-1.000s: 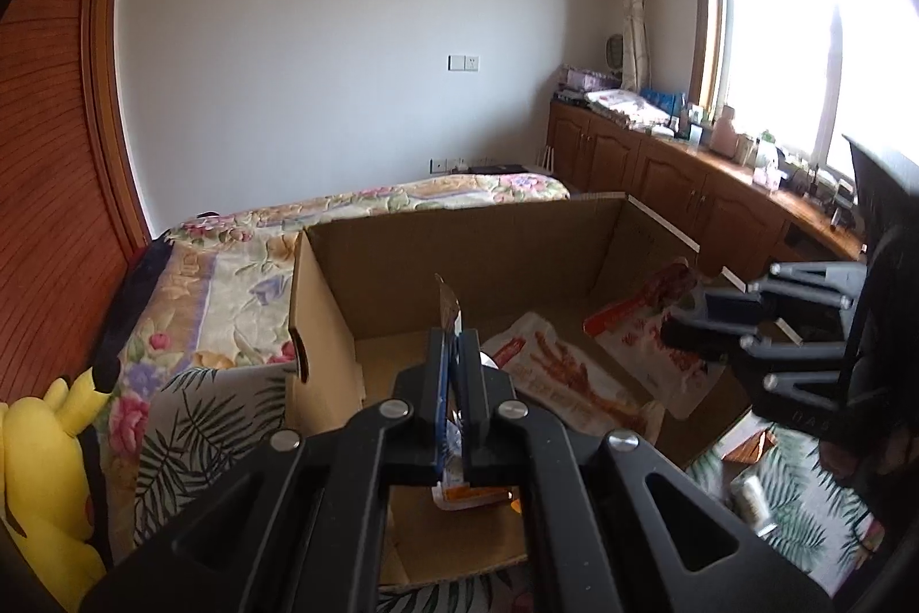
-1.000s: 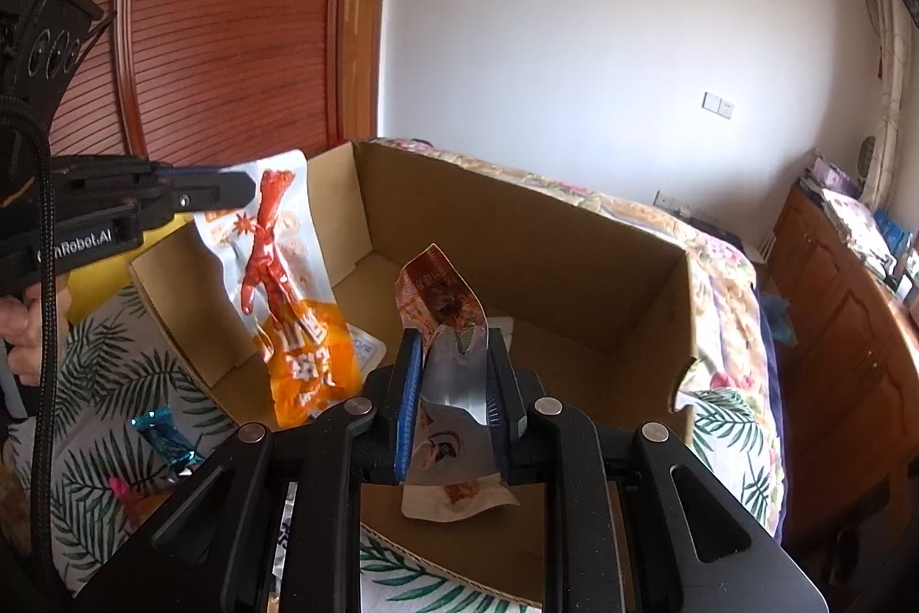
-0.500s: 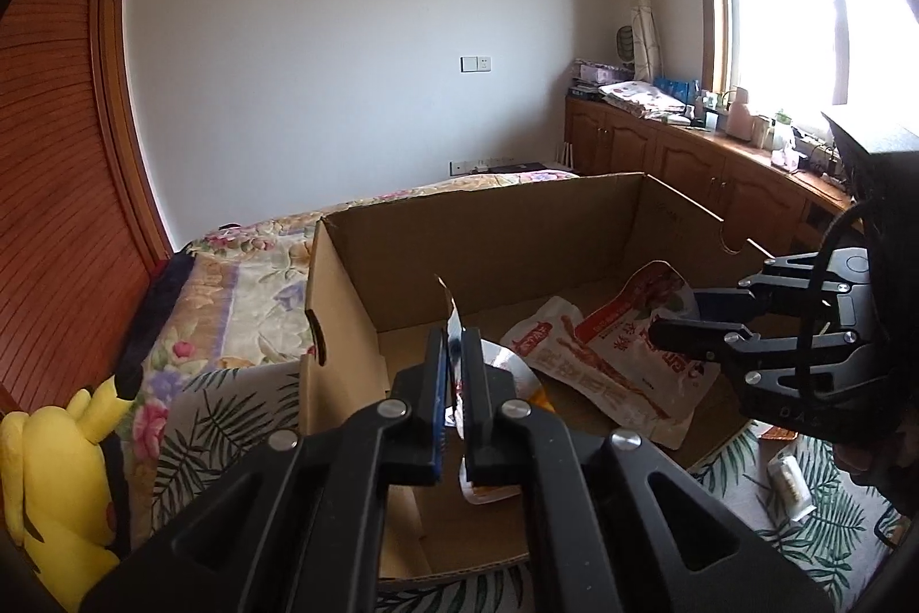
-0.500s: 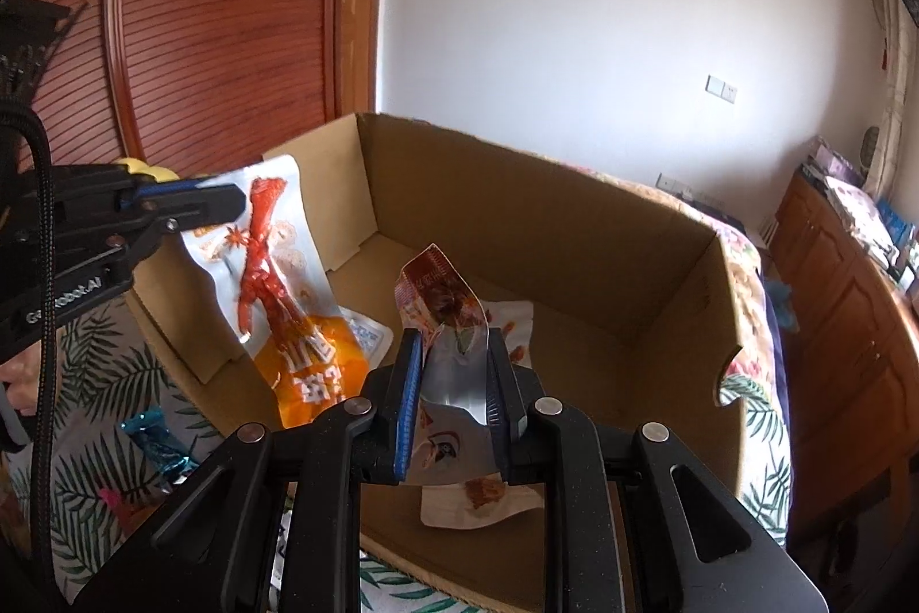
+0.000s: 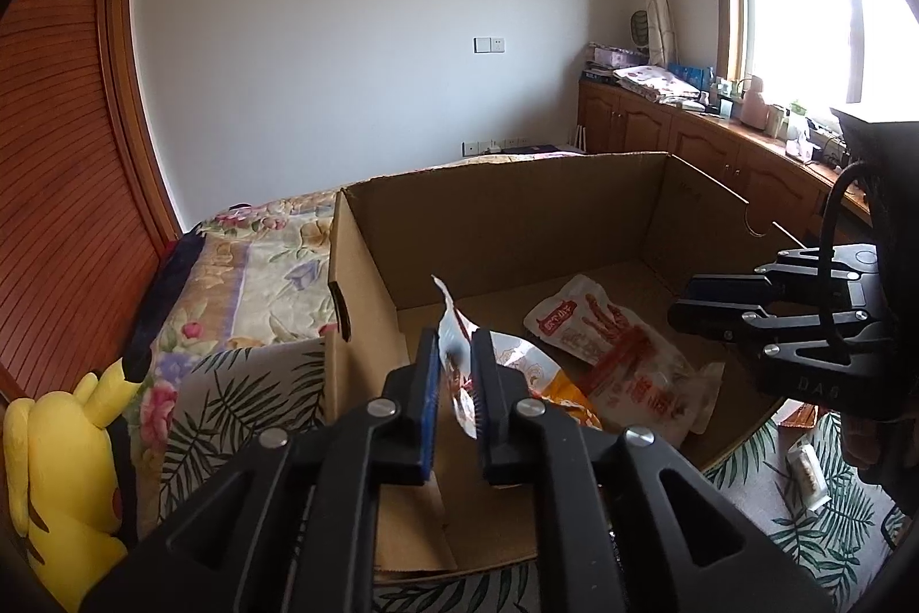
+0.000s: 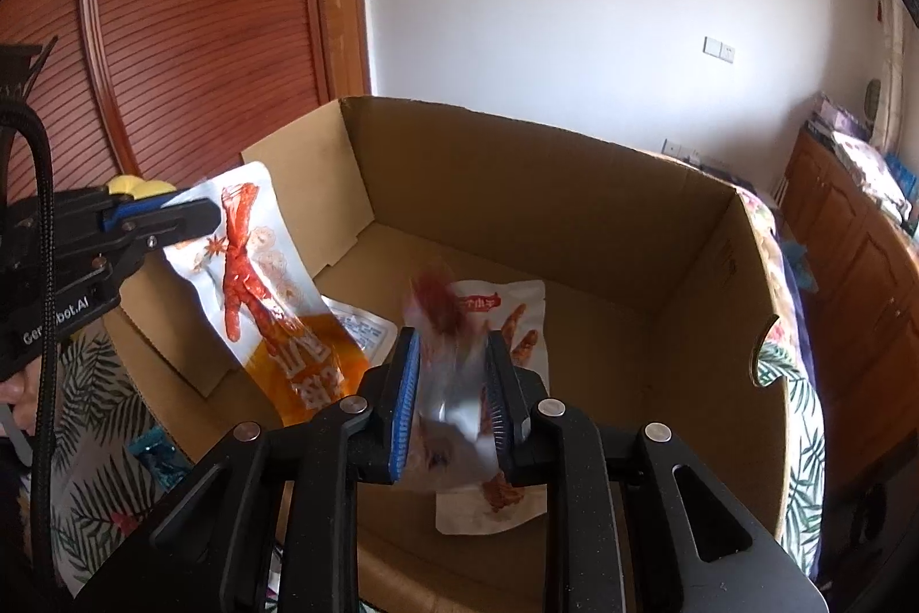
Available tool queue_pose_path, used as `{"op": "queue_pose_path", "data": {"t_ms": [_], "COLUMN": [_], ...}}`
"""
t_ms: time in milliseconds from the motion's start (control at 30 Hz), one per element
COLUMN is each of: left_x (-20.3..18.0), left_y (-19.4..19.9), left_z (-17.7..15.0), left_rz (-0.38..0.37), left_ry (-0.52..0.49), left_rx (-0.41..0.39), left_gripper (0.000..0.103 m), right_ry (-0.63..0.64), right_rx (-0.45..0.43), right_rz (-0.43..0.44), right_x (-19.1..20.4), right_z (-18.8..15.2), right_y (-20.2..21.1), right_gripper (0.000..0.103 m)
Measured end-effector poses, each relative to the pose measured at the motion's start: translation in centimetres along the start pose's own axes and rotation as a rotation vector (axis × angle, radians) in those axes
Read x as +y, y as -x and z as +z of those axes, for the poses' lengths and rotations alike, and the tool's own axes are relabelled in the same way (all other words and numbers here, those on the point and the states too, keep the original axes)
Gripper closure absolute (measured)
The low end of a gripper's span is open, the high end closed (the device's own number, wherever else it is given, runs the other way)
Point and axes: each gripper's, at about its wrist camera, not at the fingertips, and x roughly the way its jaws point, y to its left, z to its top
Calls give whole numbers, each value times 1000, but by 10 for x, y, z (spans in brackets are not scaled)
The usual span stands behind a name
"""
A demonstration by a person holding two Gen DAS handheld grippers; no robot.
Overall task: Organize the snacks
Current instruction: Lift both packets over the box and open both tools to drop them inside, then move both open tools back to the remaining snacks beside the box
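An open cardboard box stands on the bed, with white and red snack packets lying on its floor. My left gripper hangs over the box's left side. Its jaws are opening, and an orange and white chicken-foot packet stands loose between them. My right gripper is over the box's near side. Its jaws are opening too. The red and silver packet between them is blurred and slipping down.
A yellow plush toy sits at the left on the flowered bedspread. A leaf-print cloth lies under the box, with small loose snacks on it. Wooden cabinets line the window wall.
Both pairs of jaws have parted a little. The packet in the right gripper has gone blurred and sunk between the pads. The right gripper has dropped closer to the box.
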Motion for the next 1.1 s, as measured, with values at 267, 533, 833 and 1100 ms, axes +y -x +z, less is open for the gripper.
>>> {"op": "queue_pose_path", "data": {"t_ms": [267,533,833,1100], "left_x": [3,-4,-26,-49], "left_y": [8,25,59,91], "left_z": [4,5,4,-22], "left_rz": [10,6,-20,-72], "left_ry": [19,5,-7,-24], "left_rx": [-17,-33,-59,-53], "left_gripper": [83,74,57,50], "right_ry": [0,-3,-31,-68], "right_rx": [-30,-70,-122,-117], "right_rz": [-7,-11,-20,-50], "right_x": [2,6,0,-5], "right_z": [-3,-13,-36,-75], "right_y": [5,30,82,115], "right_gripper": [77,76,71,59]}}
